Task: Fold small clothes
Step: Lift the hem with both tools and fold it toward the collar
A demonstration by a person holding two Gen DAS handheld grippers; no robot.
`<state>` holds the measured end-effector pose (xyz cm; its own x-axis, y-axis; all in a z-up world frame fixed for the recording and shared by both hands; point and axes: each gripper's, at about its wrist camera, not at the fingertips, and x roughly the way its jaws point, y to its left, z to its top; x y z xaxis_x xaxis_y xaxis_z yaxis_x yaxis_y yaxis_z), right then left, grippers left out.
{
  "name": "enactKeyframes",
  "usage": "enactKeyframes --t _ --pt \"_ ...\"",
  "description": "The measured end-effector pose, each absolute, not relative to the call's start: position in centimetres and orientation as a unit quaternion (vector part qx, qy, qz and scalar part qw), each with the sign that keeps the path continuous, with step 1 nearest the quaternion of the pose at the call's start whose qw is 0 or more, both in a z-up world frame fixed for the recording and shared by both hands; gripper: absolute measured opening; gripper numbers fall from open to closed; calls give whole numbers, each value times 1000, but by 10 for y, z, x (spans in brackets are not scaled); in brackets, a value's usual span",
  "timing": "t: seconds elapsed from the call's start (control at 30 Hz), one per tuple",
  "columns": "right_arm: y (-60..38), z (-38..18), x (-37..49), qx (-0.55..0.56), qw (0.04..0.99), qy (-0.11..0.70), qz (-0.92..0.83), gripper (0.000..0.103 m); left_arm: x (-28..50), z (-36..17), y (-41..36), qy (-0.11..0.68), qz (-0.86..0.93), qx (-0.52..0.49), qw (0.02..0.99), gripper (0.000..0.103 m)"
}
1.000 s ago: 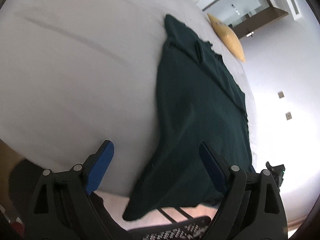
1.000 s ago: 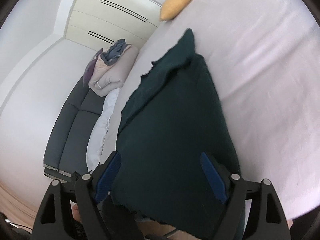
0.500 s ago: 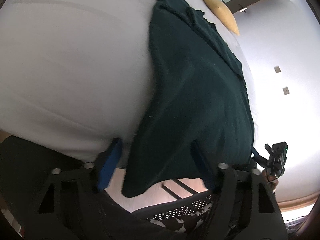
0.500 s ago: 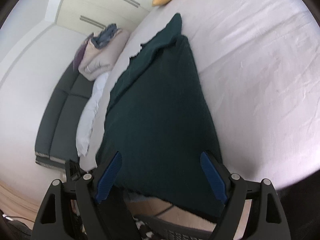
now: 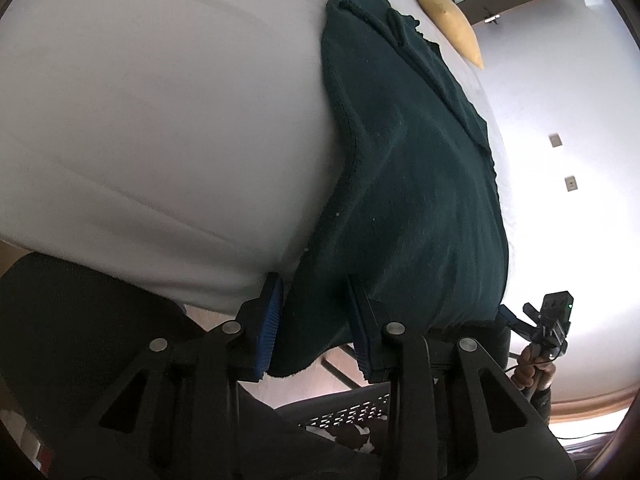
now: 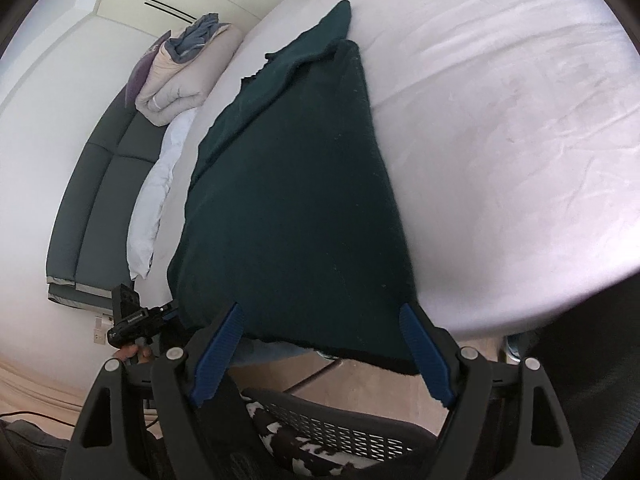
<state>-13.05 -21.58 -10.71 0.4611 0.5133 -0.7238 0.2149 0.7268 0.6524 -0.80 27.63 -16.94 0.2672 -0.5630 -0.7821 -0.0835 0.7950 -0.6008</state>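
A dark green garment (image 5: 408, 168) lies lengthwise on the white bed (image 5: 160, 120), its near hem hanging over the bed's front edge. My left gripper (image 5: 316, 324) has its blue pads partly closed around the garment's hanging left corner, with a gap still between them. In the right wrist view the same garment (image 6: 296, 184) fills the middle. My right gripper (image 6: 320, 352) is wide open with the hem's right part between its blue fingers (image 6: 428, 356), not pinched.
A yellow pillow (image 5: 448, 16) lies at the far end of the bed. A folded duvet (image 6: 184, 76) and white pillow (image 6: 156, 196) rest on a grey sofa (image 6: 84, 200) beside the bed. A mesh chair back (image 6: 340, 436) stands below the hem.
Both grippers have moved in to the garment's hanging hem. The left jaws have narrowed around its left corner. The right jaws have stayed wide open.
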Motion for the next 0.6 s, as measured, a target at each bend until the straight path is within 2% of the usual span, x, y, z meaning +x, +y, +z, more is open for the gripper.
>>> enactKeyframes --t 0.07,0.13,0.2,0.33,0.37,0.4,0.43,0.47,0.5,0.6 --pt "-218 -109 -132 359 775 513 89 83 -9 -169 272 594 -159 -266 743 31" --pt "-218 -110 -133 361 773 515 89 83 -5 -169 263 595 -167 -265 740 45" --pt "-216 -111 -132 361 772 514 94 83 -4 -168 259 592 -175 -266 740 52" --pt "-216 -118 -132 364 766 522 92 83 -2 -167 255 592 -179 -262 741 53" --pt "-216 -119 -133 366 765 522 91 83 -2 -168 255 591 -178 -264 741 49" --pt "-218 -120 -133 368 765 521 90 83 -2 -170 258 593 -171 -264 742 35" --pt "-218 -121 -134 370 765 519 90 83 -2 -172 260 594 -169 -267 739 25" --pt "-219 -121 -135 372 765 519 90 83 -3 -174 261 594 -172 -273 737 21" --pt "-219 -122 -135 373 764 519 90 83 -4 -175 262 595 -175 -272 736 13" --pt "-218 -122 -135 372 763 521 91 83 -6 -174 258 594 -177 -260 740 8"
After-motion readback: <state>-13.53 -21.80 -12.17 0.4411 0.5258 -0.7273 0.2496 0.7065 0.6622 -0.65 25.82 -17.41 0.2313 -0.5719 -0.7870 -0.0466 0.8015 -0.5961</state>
